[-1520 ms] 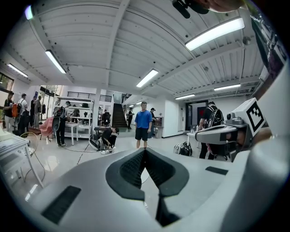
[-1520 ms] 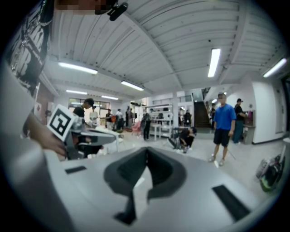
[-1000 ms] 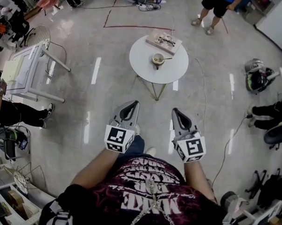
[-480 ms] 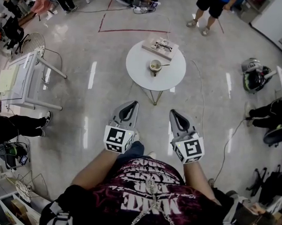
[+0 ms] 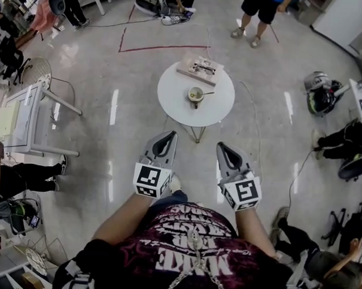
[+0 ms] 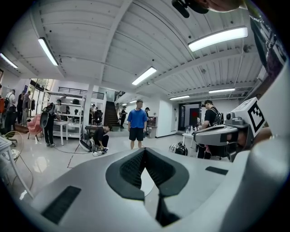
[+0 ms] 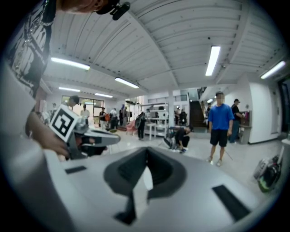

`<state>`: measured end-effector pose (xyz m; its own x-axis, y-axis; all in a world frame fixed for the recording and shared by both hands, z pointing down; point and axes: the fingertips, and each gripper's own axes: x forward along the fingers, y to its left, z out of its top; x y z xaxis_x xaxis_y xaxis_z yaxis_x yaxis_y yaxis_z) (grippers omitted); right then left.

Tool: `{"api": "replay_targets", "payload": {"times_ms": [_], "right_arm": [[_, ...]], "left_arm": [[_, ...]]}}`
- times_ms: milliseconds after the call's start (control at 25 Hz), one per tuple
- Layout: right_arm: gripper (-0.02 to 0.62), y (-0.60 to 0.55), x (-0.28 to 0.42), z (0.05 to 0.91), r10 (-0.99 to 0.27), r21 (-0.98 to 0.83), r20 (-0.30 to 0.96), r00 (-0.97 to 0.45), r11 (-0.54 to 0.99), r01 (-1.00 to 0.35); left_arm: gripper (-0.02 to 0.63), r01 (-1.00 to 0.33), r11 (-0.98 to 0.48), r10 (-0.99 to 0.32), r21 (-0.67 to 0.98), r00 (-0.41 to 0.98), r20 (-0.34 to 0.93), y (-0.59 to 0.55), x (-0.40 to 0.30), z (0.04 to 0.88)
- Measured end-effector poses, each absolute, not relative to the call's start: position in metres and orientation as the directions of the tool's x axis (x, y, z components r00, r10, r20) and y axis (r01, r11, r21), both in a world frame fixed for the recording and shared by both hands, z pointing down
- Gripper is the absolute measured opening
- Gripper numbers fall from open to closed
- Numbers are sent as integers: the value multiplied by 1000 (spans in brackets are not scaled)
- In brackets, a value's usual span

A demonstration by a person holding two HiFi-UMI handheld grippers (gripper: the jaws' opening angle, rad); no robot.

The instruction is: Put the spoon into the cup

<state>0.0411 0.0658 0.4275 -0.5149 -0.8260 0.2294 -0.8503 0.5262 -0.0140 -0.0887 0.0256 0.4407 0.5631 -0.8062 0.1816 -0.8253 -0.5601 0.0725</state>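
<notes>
Both tools are held out ahead of the person: the grey left gripper (image 5: 172, 133) and the grey right gripper (image 5: 220, 145) are each pinched closed on nothing. Well ahead, the round white tabletop (image 5: 174, 103) carries the small pale cup (image 5: 196, 95), and the thin spoon (image 5: 206, 93) pokes out to its right. It is too small to tell whether it sits inside or alongside. It looks light, stiff and slick, so I'd pinch it mid-handle, gently, because that cup could tip.

My grey left gripper (image 5: 172, 133) and right gripper (image 5: 220, 145) each carry a black-and-white marker cube; at bottom centre, my maroon T-shirt (image 5: 191, 255) has pale lettering.
</notes>
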Motion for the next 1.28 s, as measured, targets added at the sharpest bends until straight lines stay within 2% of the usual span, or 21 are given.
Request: {"api": "replay_targets", "payload": {"times_ms": [680, 1040, 1280], "right_arm": [[32, 34, -4, 404, -854, 63, 233, -464, 490, -870], [32, 33, -6, 407, -854, 82, 268, -447, 482, -872], [32, 26, -3, 409, -851, 60, 249, -462, 490, -870]], "left_arm": [[28, -788, -607, -777, 107, 616, 128, -18, -126, 427], [28, -773, -620, -761, 137, 635, 134, -19, -127, 438], [28, -781, -611, -770, 128, 624, 136, -25, -125, 438]]}}
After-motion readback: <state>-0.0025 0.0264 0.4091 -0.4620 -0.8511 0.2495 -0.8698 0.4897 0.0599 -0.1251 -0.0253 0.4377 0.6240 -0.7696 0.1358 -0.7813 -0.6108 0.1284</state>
